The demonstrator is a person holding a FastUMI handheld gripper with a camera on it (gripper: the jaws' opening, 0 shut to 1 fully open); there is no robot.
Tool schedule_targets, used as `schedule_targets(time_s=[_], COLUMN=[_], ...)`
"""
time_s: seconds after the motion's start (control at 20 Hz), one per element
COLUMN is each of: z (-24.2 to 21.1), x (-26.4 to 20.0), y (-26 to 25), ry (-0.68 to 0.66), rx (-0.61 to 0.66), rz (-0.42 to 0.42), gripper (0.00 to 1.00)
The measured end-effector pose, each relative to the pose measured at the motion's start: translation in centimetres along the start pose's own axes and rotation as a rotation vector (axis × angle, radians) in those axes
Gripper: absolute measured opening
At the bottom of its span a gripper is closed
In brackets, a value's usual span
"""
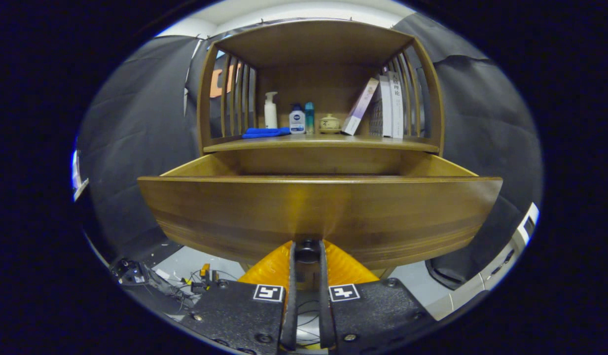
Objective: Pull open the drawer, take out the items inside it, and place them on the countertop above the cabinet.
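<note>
Square coded markers point(268, 292) mark the claw point(307, 246), clamped on the drawer knob point(307, 254); the books point(393, 106) carry print that seems unreadable.

Drawer point(318, 217) front hides its inside; contents cannot be told. Knob point(307, 250) half covered by fingers point(290, 276). Book point(395, 103) spine lettering too small to read.

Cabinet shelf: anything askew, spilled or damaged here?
Only one book leans against the upright books. The bottles, small pot and blue cloth sit tidy. The gripper clamps the knob of the drawer, which is pulled out.
</note>
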State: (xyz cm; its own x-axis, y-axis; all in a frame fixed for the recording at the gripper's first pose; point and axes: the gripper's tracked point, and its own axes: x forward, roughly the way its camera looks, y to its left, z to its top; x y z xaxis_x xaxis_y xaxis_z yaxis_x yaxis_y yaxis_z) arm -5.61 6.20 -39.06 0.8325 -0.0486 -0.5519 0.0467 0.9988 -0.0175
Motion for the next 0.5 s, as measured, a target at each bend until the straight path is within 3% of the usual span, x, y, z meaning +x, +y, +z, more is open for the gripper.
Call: schedule_targets(time_s=[0.5], z=[-1.1], x=[-1.4], y=[0.9], ry=[0.020], rx=[-0.048], rz=[0.045], gripper=[0.21])
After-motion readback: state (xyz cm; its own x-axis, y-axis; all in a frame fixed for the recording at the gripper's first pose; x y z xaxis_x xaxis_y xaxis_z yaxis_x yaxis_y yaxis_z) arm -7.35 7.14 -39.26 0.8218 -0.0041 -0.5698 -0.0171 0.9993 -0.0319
